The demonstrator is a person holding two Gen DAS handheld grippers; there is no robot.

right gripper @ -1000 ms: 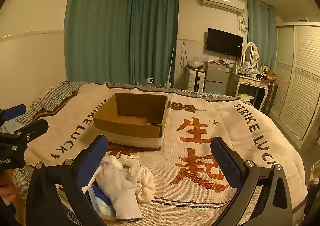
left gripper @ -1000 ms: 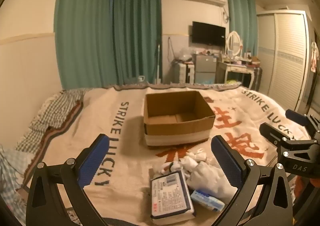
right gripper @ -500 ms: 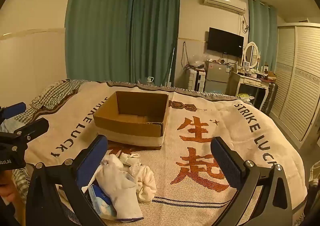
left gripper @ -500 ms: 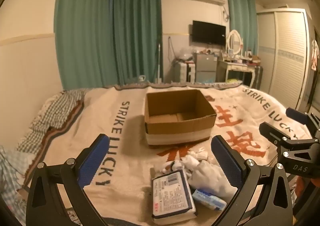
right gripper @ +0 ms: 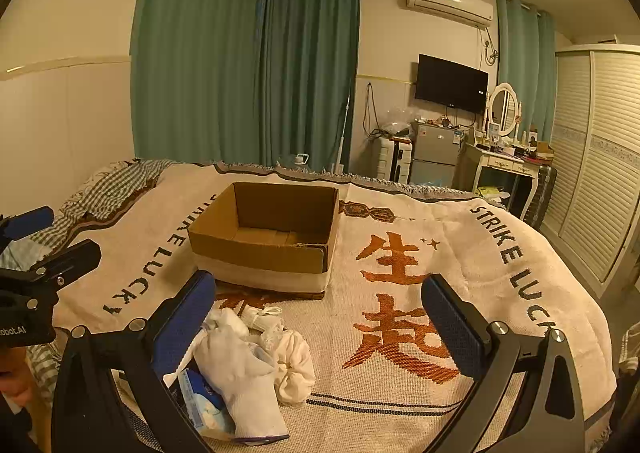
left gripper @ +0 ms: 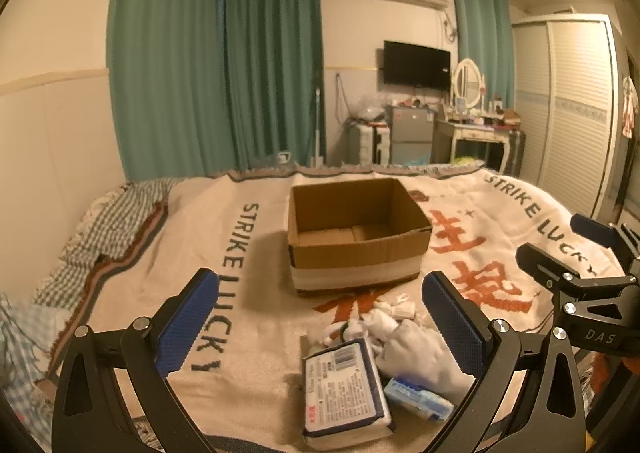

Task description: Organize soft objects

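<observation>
An open, empty cardboard box (left gripper: 356, 229) (right gripper: 266, 235) stands on the bed blanket. In front of it lies a heap of soft things: a white glove (left gripper: 424, 349) (right gripper: 240, 369), crumpled white cloths (right gripper: 294, 357), a flat wipes pack (left gripper: 344, 389) and a small blue tissue pack (left gripper: 418, 399) (right gripper: 198, 393). My left gripper (left gripper: 320, 329) is open and empty, held above the wipes pack. My right gripper (right gripper: 318, 329) is open and empty, with the heap by its left finger (right gripper: 180, 325). Each gripper shows at the edge of the other's view.
The beige blanket (right gripper: 400, 293) with red characters covers the bed. A checked pillow (left gripper: 108, 221) lies at the left. Green curtains, a small fridge (right gripper: 434, 153), a dressing table (right gripper: 504, 165) and a wardrobe (right gripper: 600, 173) stand beyond the bed.
Both views have shifted very slightly; the heap sits a little lower and the box looks marginally nearer. Both grippers stay open and empty.
</observation>
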